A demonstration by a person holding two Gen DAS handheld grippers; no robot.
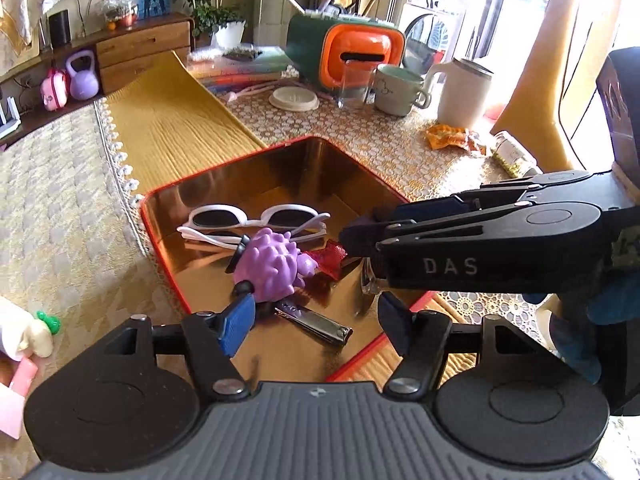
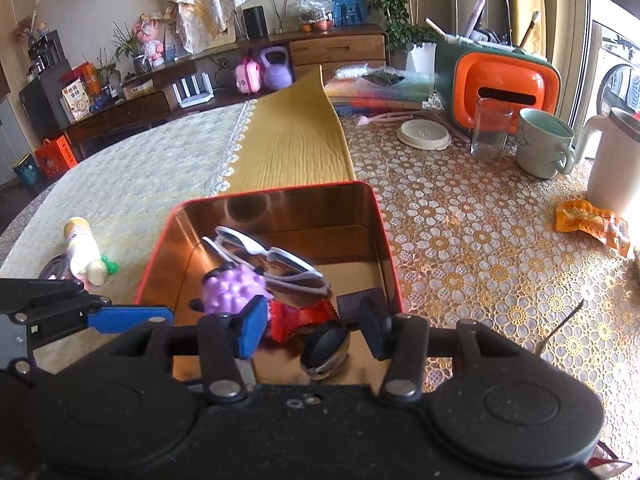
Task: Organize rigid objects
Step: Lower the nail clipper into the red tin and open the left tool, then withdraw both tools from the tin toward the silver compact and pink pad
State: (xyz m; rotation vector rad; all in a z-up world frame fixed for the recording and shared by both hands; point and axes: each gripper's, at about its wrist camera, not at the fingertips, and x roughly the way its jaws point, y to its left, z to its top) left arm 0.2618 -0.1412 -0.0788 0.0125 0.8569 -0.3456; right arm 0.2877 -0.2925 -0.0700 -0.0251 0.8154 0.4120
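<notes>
Table (image 2: 460, 240) w/ lace cloth: red tin (image 2: 384, 240), mug (image 2: 544, 146), glass (image 2: 490, 130), snack pkt (image 2: 590, 220).

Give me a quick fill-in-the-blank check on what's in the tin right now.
1. The white sunglasses lie inside the red-rimmed ____.
2. The spiky toy beside the sunglasses is ____ in colour.
3. The nail clipper lies in the tin, nearer the left tool than the ____ do.
4. The mug stands ____ the tin, on the lace tablecloth.

Missing words: tin; purple; sunglasses; outside
</notes>
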